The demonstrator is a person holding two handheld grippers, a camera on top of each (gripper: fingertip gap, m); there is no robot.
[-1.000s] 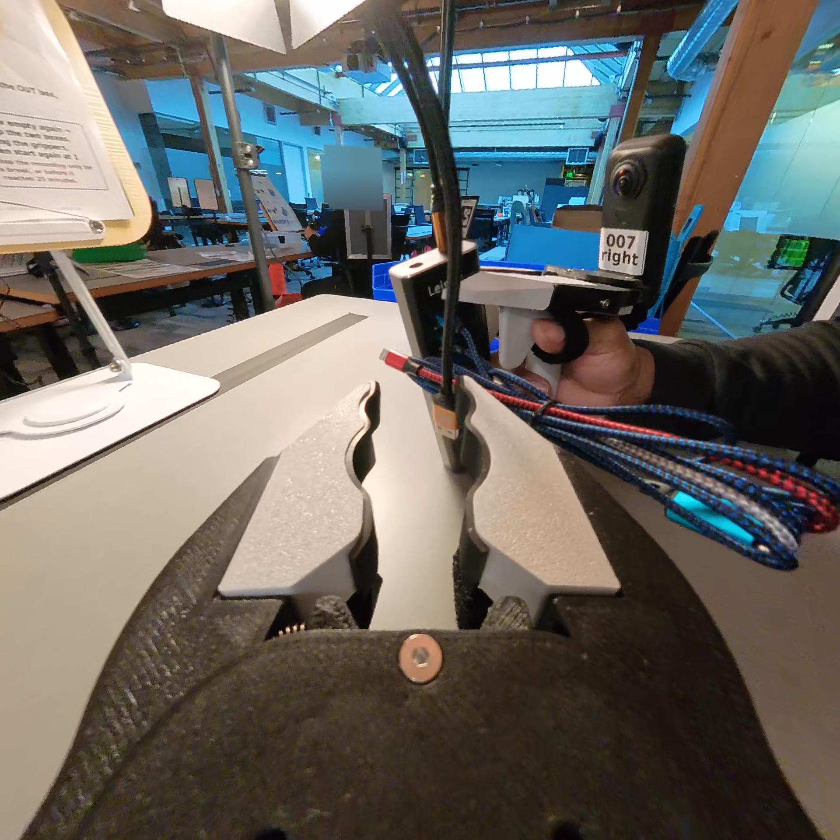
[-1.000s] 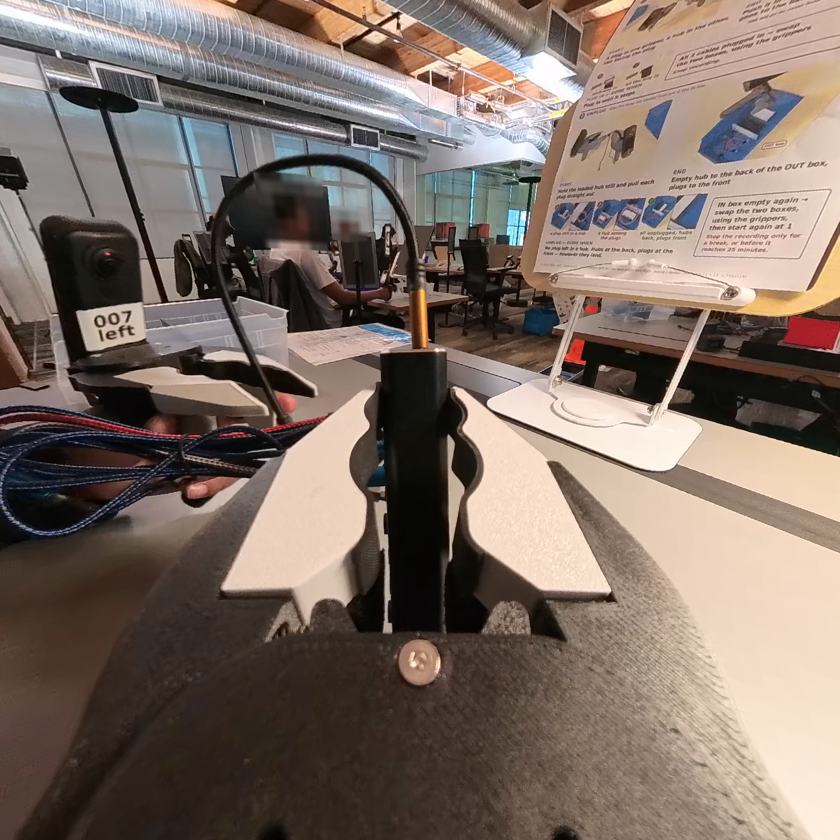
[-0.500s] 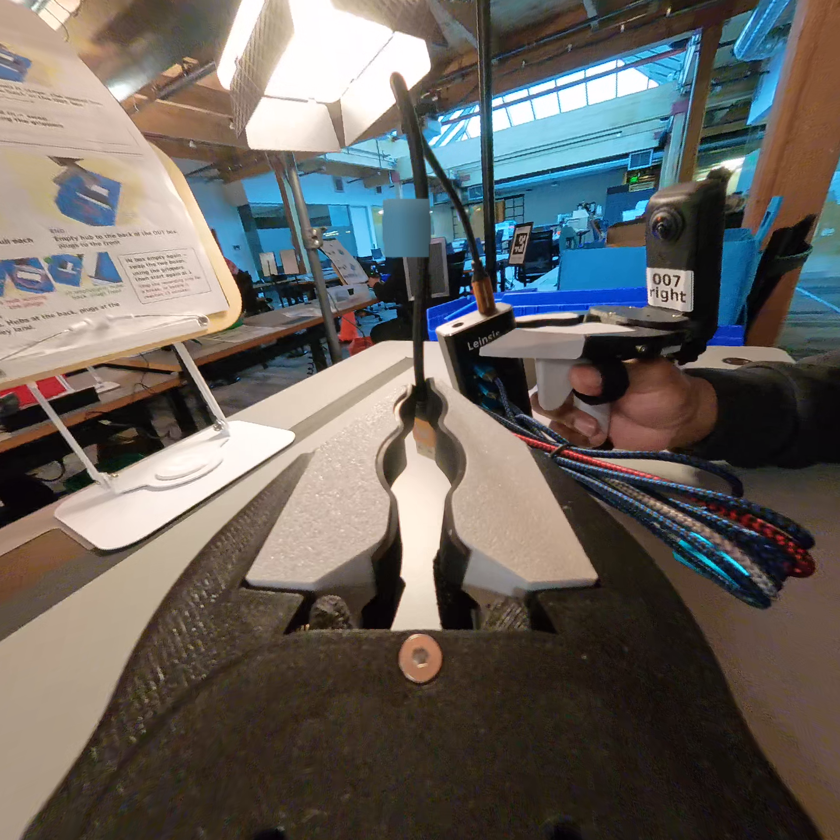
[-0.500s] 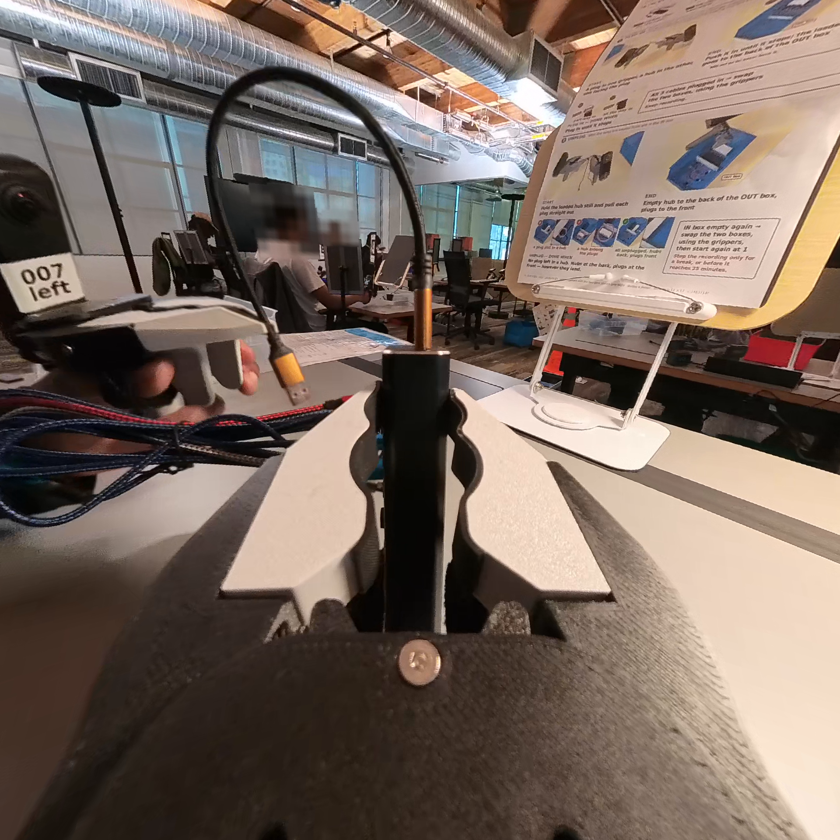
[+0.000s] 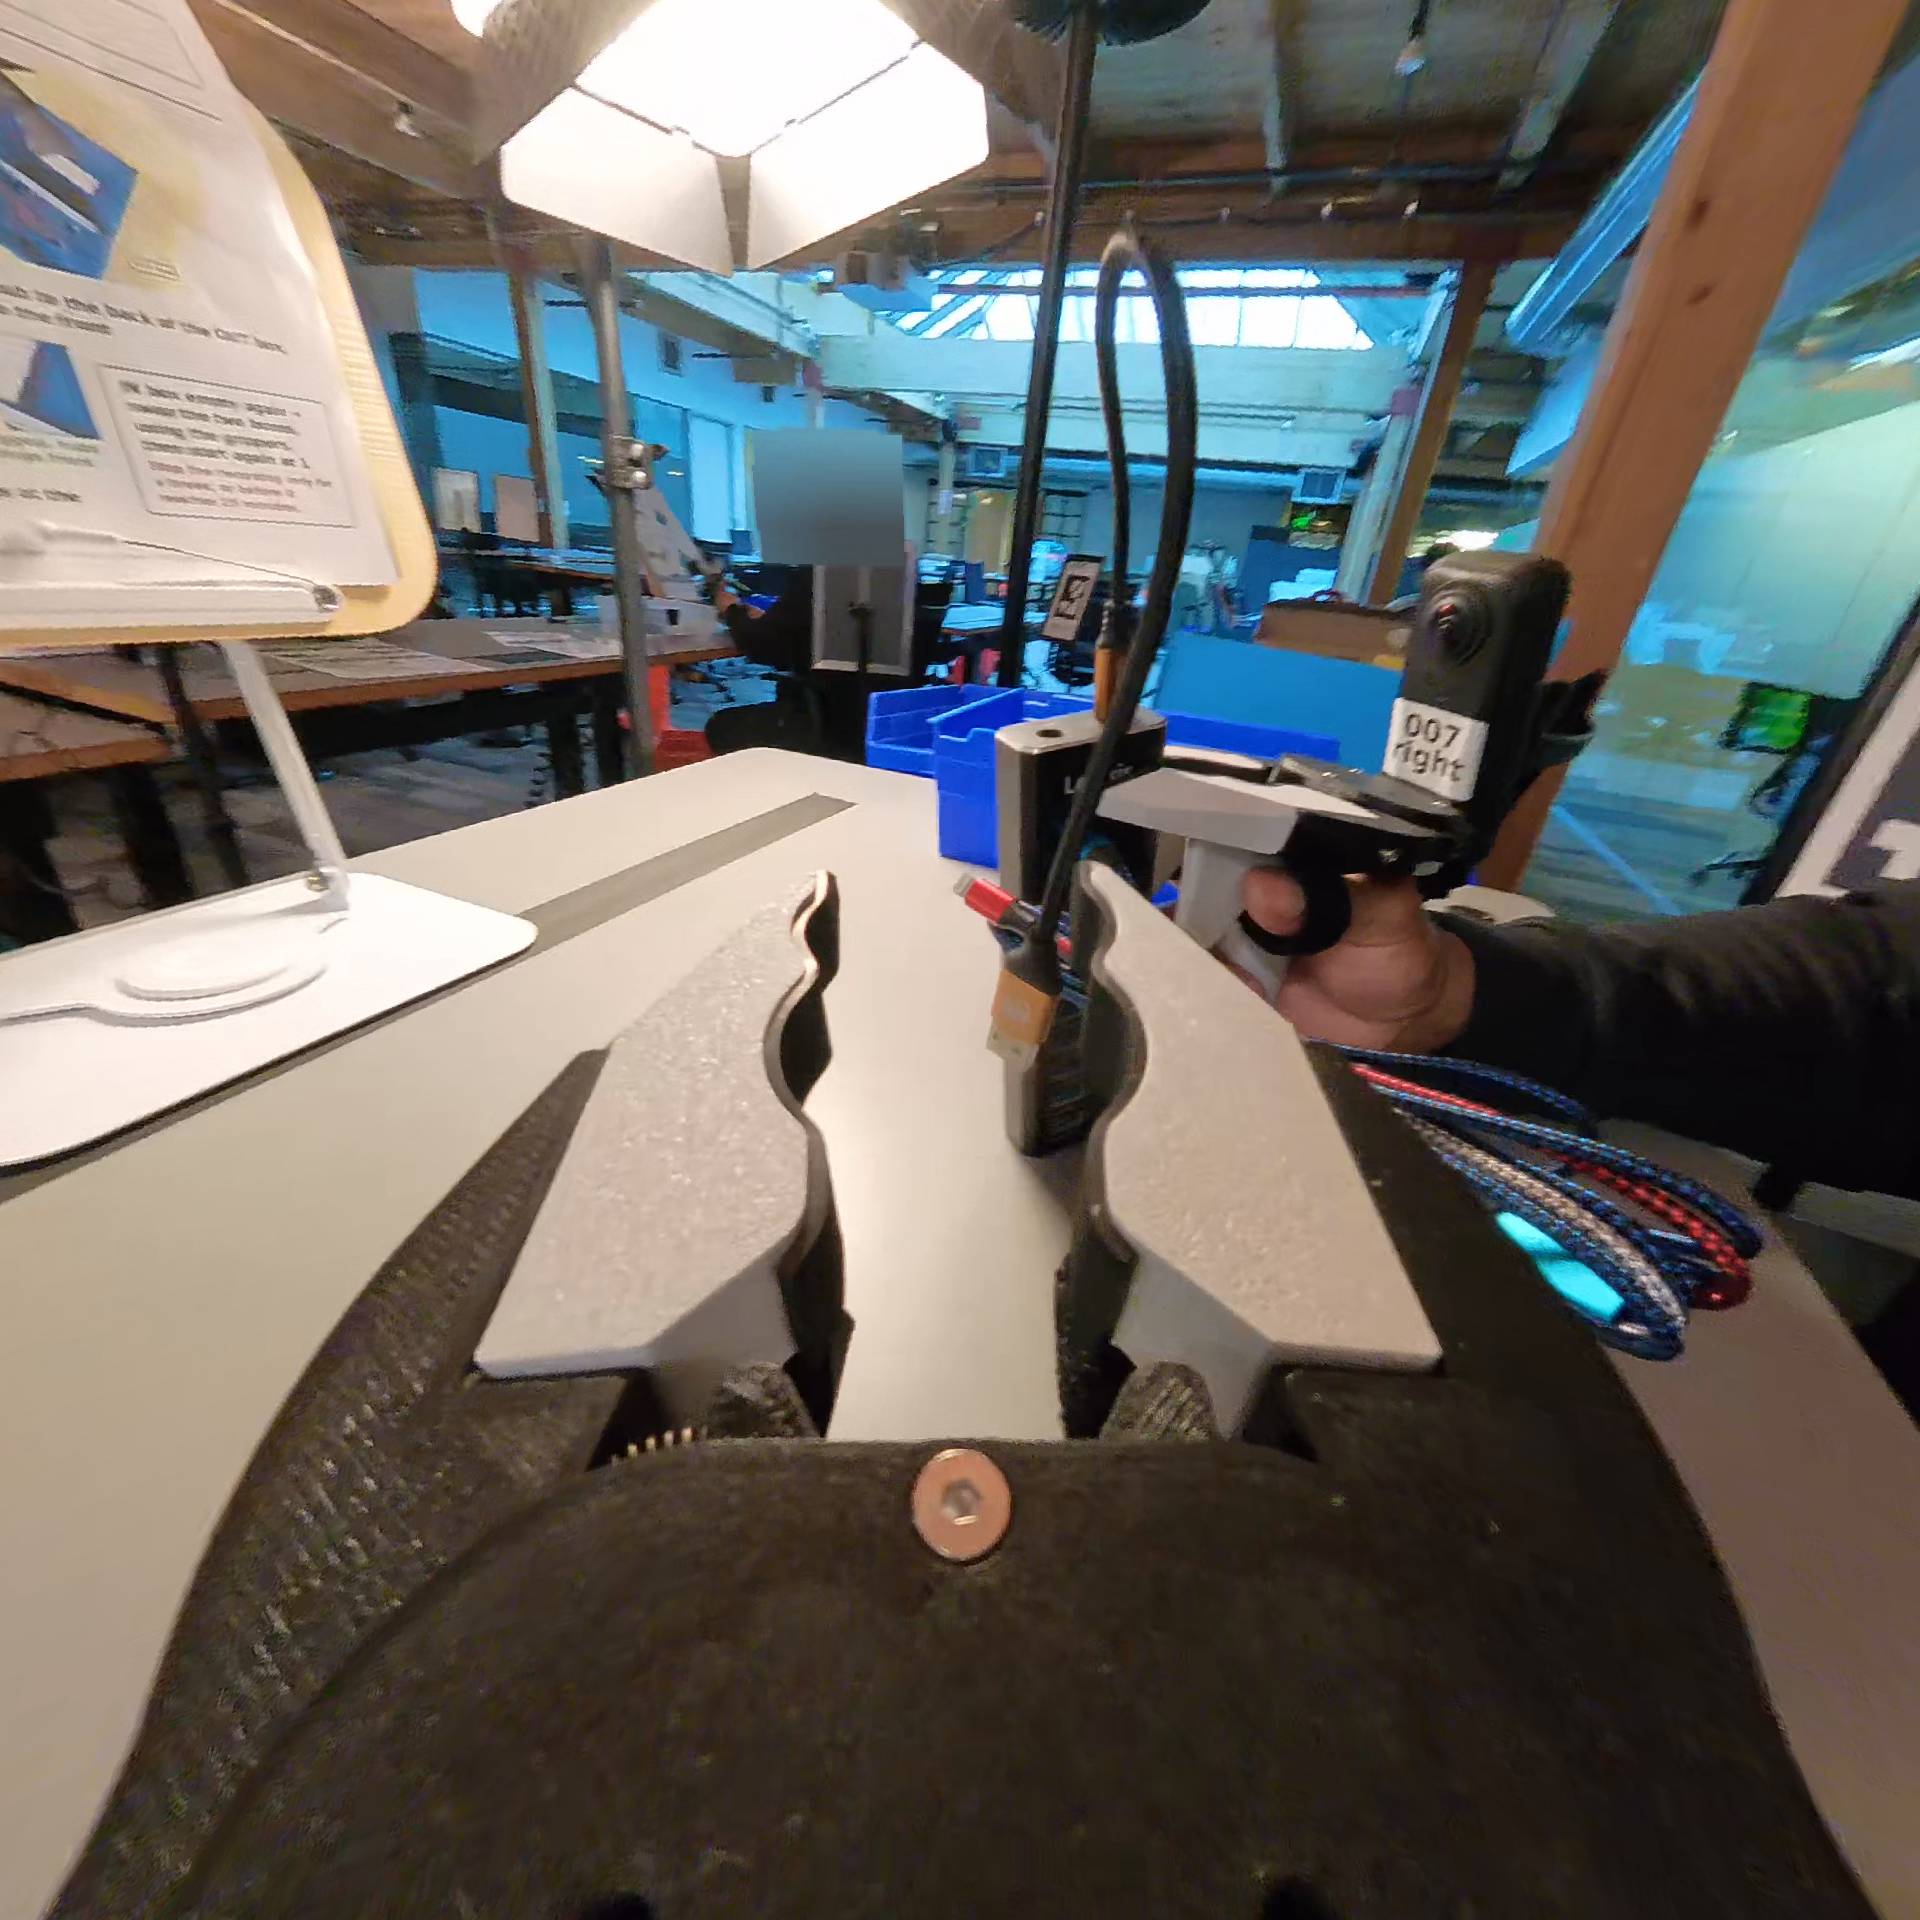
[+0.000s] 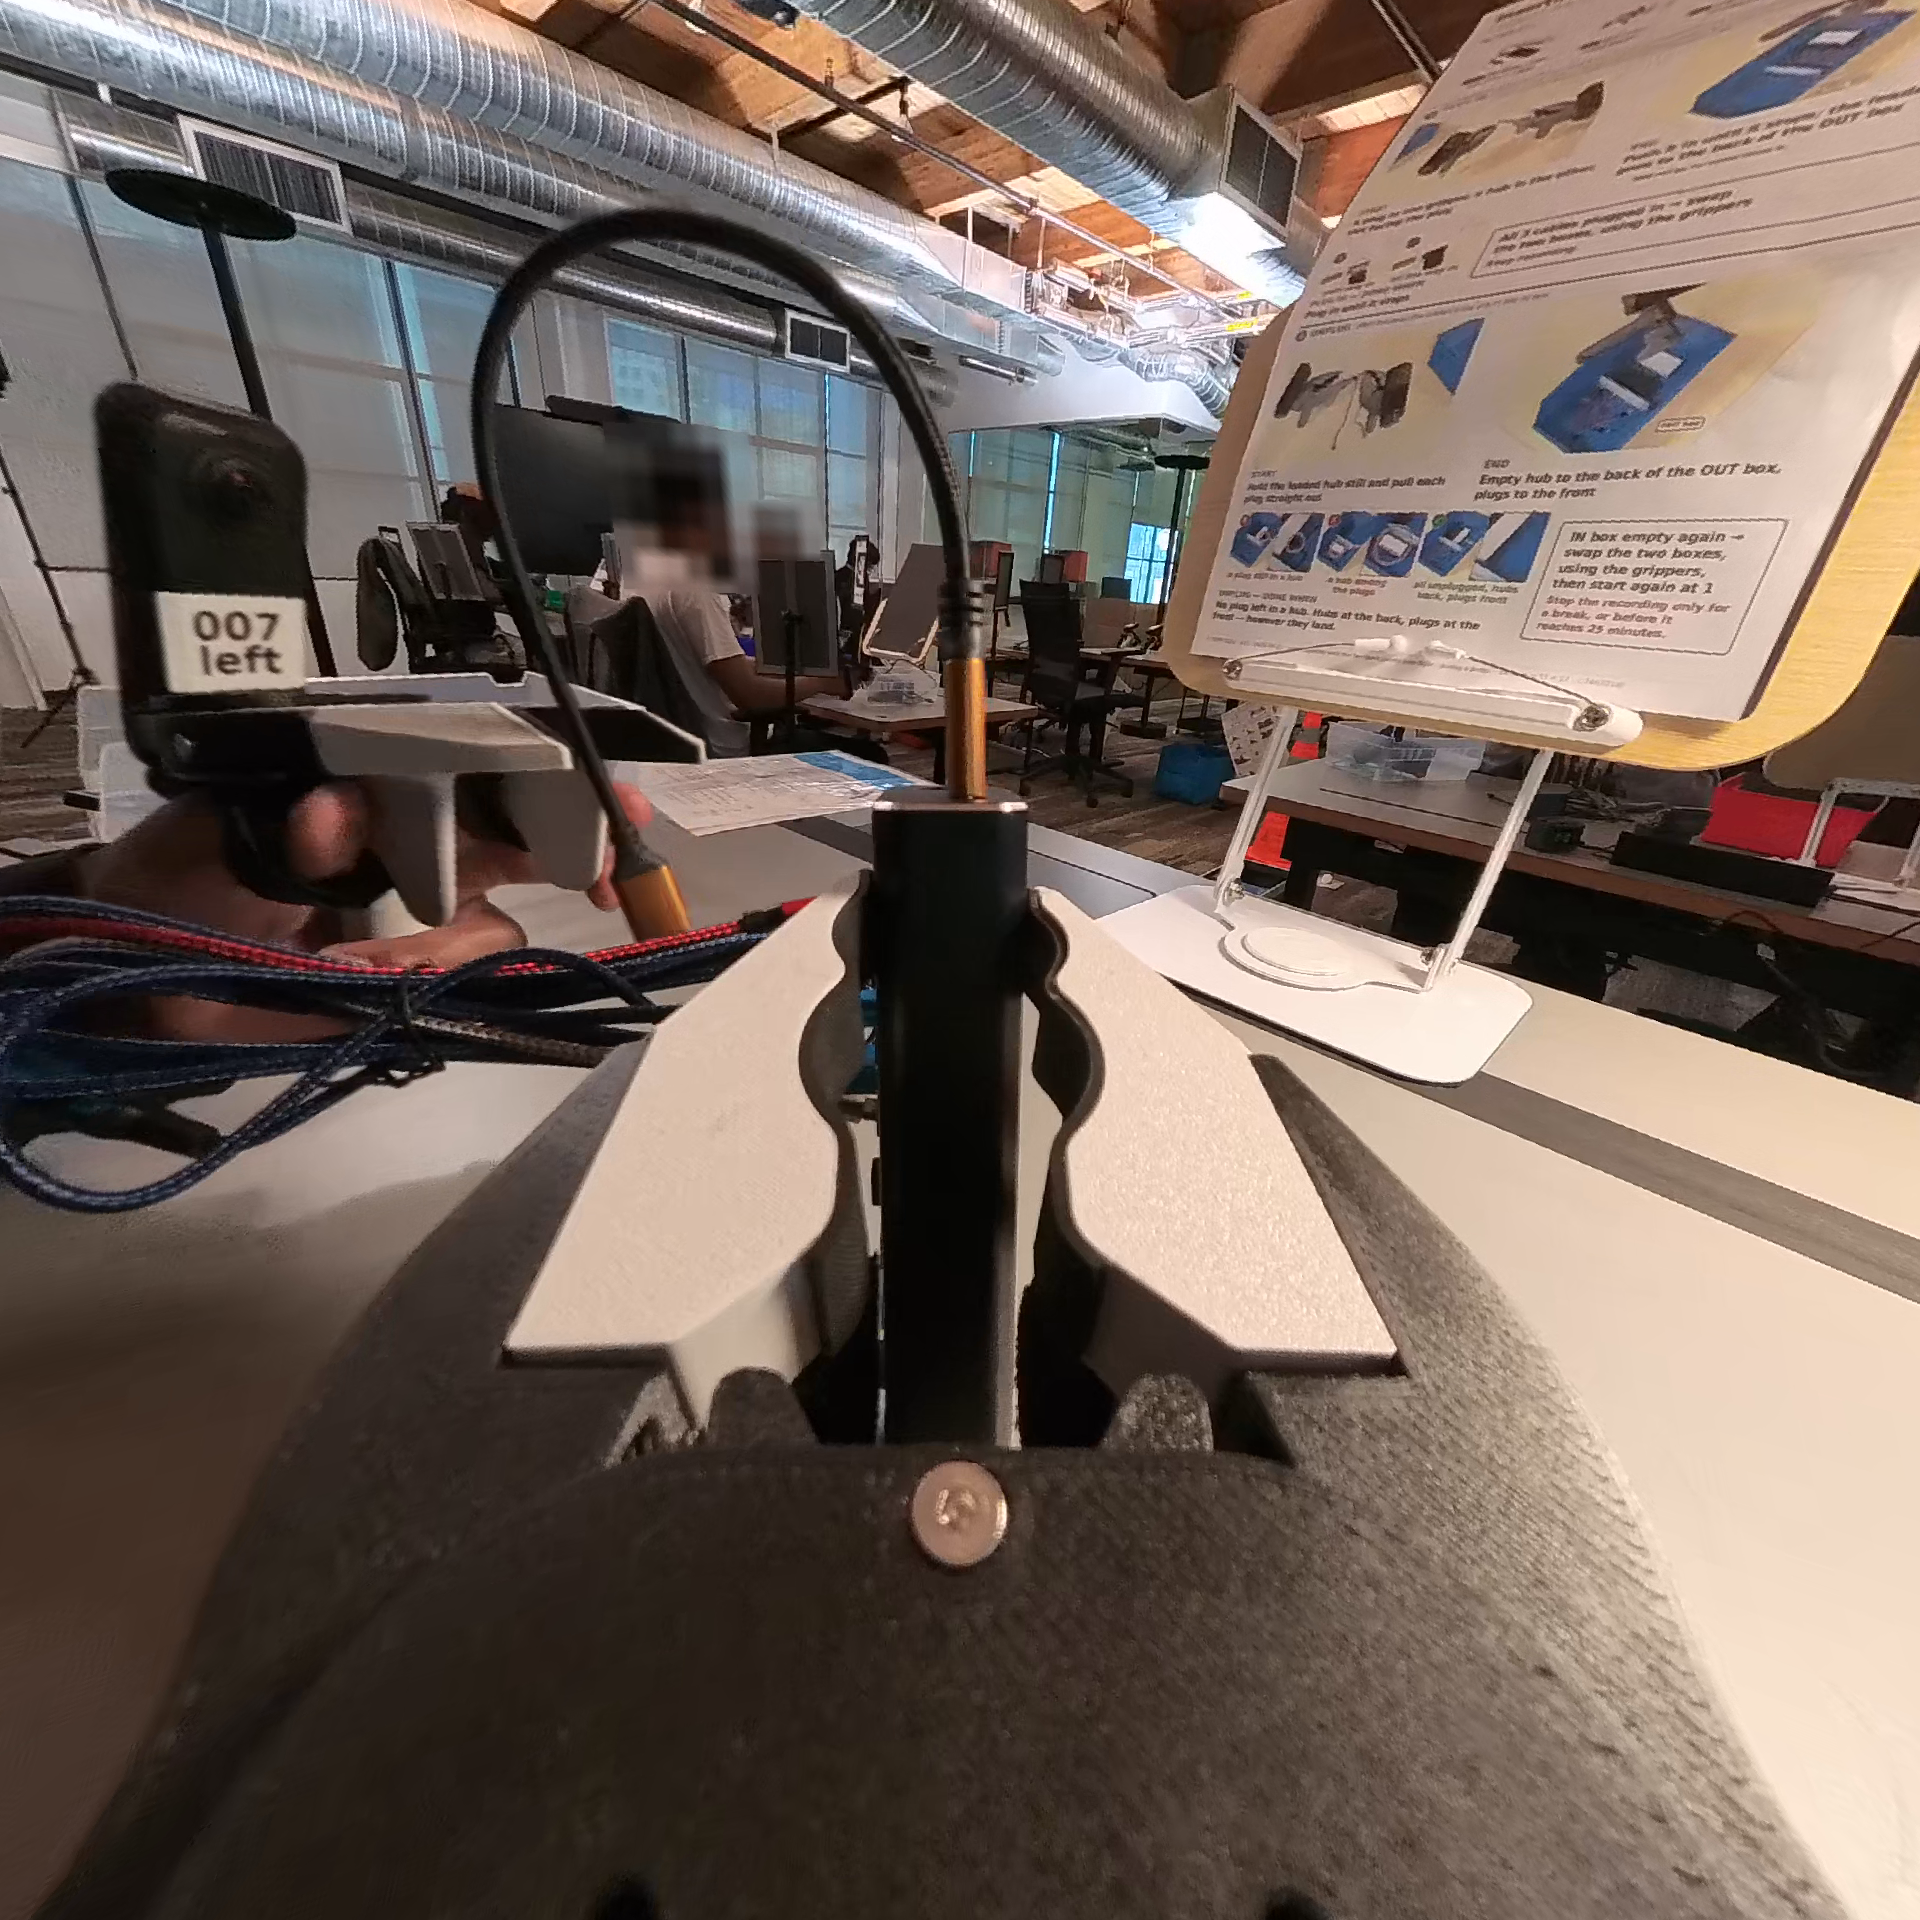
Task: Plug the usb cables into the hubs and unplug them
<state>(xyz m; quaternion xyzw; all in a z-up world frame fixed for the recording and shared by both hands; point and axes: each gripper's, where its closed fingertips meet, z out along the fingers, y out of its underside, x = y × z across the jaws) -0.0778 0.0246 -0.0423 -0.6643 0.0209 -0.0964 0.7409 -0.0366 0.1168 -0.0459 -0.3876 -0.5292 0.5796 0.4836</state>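
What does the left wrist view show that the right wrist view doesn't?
Only the left wrist view shows the left hand-held gripper open and empty, the orange USB plug dangling bare between its fingers, and blue bins.

Only the right wrist view shows the right hand-held gripper shut on the black hub from behind, and ceiling ducts.

Both show the hub, its black cable looping overhead, the braided cable bundle, the instruction stand and the grey table.
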